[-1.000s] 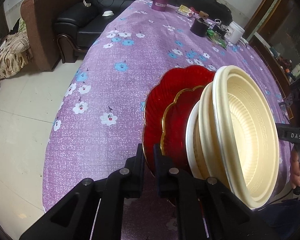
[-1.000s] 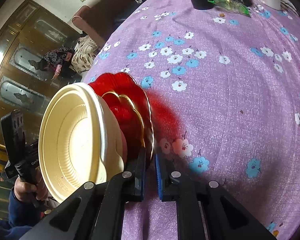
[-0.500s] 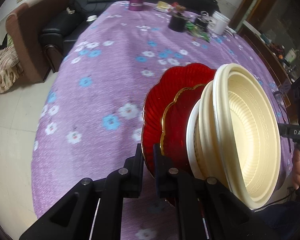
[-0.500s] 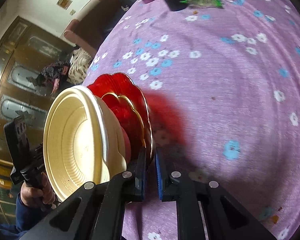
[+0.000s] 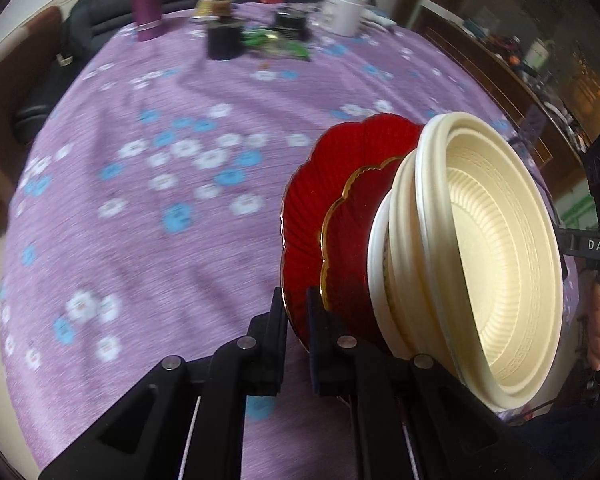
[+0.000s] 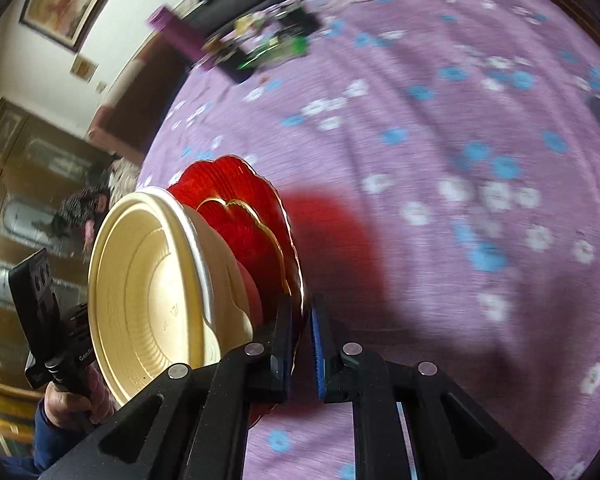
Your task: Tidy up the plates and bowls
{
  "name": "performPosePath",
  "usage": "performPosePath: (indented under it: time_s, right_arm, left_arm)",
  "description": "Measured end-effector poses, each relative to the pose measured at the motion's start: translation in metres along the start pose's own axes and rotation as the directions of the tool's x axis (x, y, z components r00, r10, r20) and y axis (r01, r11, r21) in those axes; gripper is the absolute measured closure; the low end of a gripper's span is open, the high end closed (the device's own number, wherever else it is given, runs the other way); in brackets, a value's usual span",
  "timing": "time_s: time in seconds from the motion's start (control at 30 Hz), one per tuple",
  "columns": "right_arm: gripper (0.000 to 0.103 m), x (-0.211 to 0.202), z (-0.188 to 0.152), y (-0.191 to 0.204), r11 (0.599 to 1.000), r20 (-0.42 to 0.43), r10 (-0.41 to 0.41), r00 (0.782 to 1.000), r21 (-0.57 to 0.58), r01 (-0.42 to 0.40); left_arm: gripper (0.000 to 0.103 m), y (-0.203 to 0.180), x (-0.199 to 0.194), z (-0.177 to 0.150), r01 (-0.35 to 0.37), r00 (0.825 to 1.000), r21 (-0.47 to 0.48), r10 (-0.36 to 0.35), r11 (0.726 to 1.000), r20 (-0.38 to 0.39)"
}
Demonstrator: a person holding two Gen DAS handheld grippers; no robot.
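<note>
A stack is held above the purple flowered tablecloth (image 5: pixel 148 216): a large red scalloped plate (image 5: pixel 312 200), a smaller gold-rimmed red plate (image 5: pixel 348 264) on it, and nested cream bowls (image 5: pixel 500 264) on top. My left gripper (image 5: pixel 297 304) is shut on the rim of the large red plate. From the opposite side, my right gripper (image 6: pixel 301 312) is shut on the same red plate (image 6: pixel 236 188), with the cream bowls (image 6: pixel 148 292) to its left. The stack appears steeply tilted in both wrist views.
At the table's far end stand a purple bottle (image 5: pixel 145 4), a dark cup (image 5: pixel 224 42), a white tub (image 5: pixel 342 10) and green wrappers (image 5: pixel 280 44). A black sofa (image 5: pixel 100 16) lies beyond. A wooden cabinet (image 6: pixel 24 184) is at the left in the right wrist view.
Both grippers carried the stack across the table together, and the far-end clutter now looks nearer and more centred. The grip on the red plate is unchanged.
</note>
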State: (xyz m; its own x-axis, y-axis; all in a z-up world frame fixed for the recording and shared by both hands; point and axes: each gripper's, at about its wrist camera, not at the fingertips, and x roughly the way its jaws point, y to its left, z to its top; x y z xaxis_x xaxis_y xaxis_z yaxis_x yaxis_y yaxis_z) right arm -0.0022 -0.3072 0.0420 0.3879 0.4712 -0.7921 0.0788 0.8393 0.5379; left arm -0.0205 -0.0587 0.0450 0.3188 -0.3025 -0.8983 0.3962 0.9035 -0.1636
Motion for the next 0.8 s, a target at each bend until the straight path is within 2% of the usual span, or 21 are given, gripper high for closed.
performPosePath:
  time_s: [0.13,0.33,0.5,0.8]
  right_arm:
    - [0.093,-0.018,-0.002,-0.029,0.999,0.023,-0.03,0.999,0.044,0.029]
    - [0.093,-0.032,0.002,-0.061,0.994,0.033,-0.073,0.997,0.08,0.07]
    - [0.093,-0.028,0.016,-0.069,0.994,0.029,-0.09,0.996,0.064,0.088]
    - [0.094,-0.006,0.041,-0.059,0.996,0.011,-0.088,0.996,0.022,0.088]
  left_arm:
    - [0.096,-0.03,0.017,0.015,0.016,1.0,0.035,-0.016,0.999,-0.012]
    - [0.094,-0.054,0.033,0.031,0.011,1.0,0.051,-0.01,0.999,-0.011]
    - [0.093,-0.052,0.041,0.037,0.001,1.0,0.027,0.0,1.0,-0.01]
    - [0.093,-0.033,0.041,0.038,-0.011,1.0,-0.041,0.012,0.999,0.014]
